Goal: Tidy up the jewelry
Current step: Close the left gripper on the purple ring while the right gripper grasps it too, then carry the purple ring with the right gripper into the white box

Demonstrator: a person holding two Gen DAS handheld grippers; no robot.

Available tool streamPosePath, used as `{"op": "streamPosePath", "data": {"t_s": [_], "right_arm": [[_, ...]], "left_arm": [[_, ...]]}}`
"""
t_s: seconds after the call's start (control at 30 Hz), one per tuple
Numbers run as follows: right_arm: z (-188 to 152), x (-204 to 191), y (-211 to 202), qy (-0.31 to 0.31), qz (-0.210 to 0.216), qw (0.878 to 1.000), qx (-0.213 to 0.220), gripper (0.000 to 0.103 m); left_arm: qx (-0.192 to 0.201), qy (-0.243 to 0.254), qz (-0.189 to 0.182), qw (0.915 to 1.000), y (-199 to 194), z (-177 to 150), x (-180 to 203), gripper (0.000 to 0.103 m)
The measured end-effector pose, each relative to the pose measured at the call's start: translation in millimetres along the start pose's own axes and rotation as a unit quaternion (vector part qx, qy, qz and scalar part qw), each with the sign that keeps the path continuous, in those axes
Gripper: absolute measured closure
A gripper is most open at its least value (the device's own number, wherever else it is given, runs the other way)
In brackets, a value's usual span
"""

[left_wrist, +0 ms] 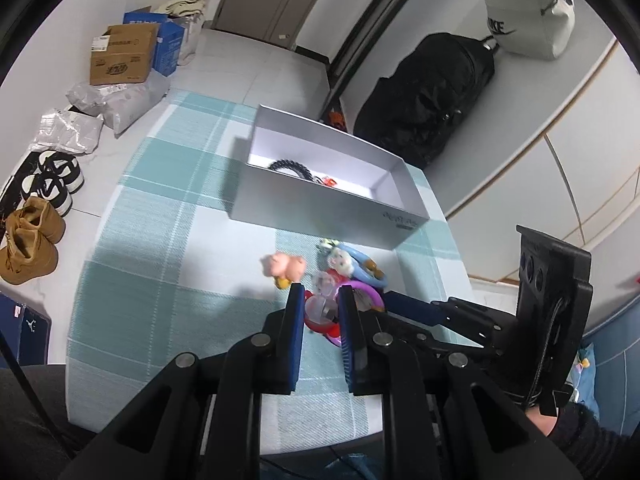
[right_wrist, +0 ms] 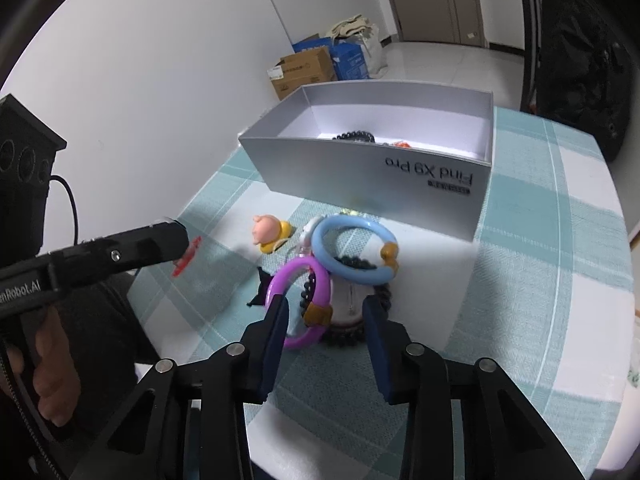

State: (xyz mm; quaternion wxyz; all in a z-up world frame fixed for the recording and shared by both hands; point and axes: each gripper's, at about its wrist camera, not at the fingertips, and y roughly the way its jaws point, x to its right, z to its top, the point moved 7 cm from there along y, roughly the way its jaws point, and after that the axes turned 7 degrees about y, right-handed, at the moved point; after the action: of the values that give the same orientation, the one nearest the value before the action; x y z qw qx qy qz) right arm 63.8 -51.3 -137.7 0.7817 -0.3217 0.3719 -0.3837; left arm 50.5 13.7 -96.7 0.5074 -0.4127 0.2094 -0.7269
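A grey open box (left_wrist: 320,204) (right_wrist: 360,168) stands on the checked cloth, holding a black bead bracelet (left_wrist: 289,167) (right_wrist: 355,136) and a small orange piece (right_wrist: 400,145). In front of it lie a blue bangle (right_wrist: 352,248) (left_wrist: 370,268), a purple bangle (right_wrist: 298,304) (left_wrist: 370,292), a dark bead bracelet (right_wrist: 360,338) and a pink pig charm (left_wrist: 282,266) (right_wrist: 266,232). My left gripper (left_wrist: 320,304) is shut on a red charm (left_wrist: 320,314) (right_wrist: 186,258), held just above the cloth. My right gripper (right_wrist: 326,312) is open over the purple bangle and beads.
The teal and white checked cloth (left_wrist: 160,240) covers the table. Shoes (left_wrist: 48,184), cardboard boxes (left_wrist: 120,56) and parcels sit on the floor at left. A black backpack (left_wrist: 424,96) and a white bag (left_wrist: 524,16) sit behind the box.
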Motion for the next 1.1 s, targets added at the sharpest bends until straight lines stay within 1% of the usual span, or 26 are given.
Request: {"op": "streamPosePath", "data": {"t_s": [0.07, 0.17, 0.27, 0.47, 0.6, 0.77, 0.93, 1.1], "right_arm": [[1.2, -0.1, 2.8, 0.003, 0.002, 1.0, -0.004, 0.081], [2.1, -2.0, 4.7, -0.002, 0.0, 1.0, -0.004, 0.089], [2.8, -4.6, 2.6, -0.01, -0.002, 1.0, 0.003, 0.091], [4.8, -7.8, -7.9, -0.009, 0.016, 1.0, 0.011, 0.095], [9.6, -7.5, -17.1, -0.008, 0.019, 0.999, 0.024, 0.095], [16.1, -6.0, -28.2, 0.003, 0.029, 0.999, 0.043, 0.095], [24.8, -0.6, -41.3, 0.02, 0.04, 0.997, 0.064, 0.095], [39.2, 4.9, -53.4, 0.036, 0.054, 0.994, 0.088, 0.095]], "left_arm": [[-0.002, -0.006, -0.001, 1.0, 1.0, -0.2, -3.3, 0.091], [-0.003, -0.01, 0.0, 0.9999, 1.0, -0.1, -7.8, 0.091], [-0.005, -0.014, 0.0, 0.9999, 2.5, 0.4, -9.0, 0.091], [-0.006, -0.007, 0.002, 1.0, 3.4, -1.4, -6.3, 0.091], [-0.009, -0.007, 0.005, 0.9999, 4.1, -2.1, -7.1, 0.091], [-0.005, -0.012, 0.008, 0.9999, 4.1, -1.1, -8.5, 0.091], [-0.001, -0.012, 0.003, 0.9999, 4.9, 2.1, -5.7, 0.091], [0.004, -0.006, 0.0, 1.0, 7.2, 15.0, -2.2, 0.091]]}}
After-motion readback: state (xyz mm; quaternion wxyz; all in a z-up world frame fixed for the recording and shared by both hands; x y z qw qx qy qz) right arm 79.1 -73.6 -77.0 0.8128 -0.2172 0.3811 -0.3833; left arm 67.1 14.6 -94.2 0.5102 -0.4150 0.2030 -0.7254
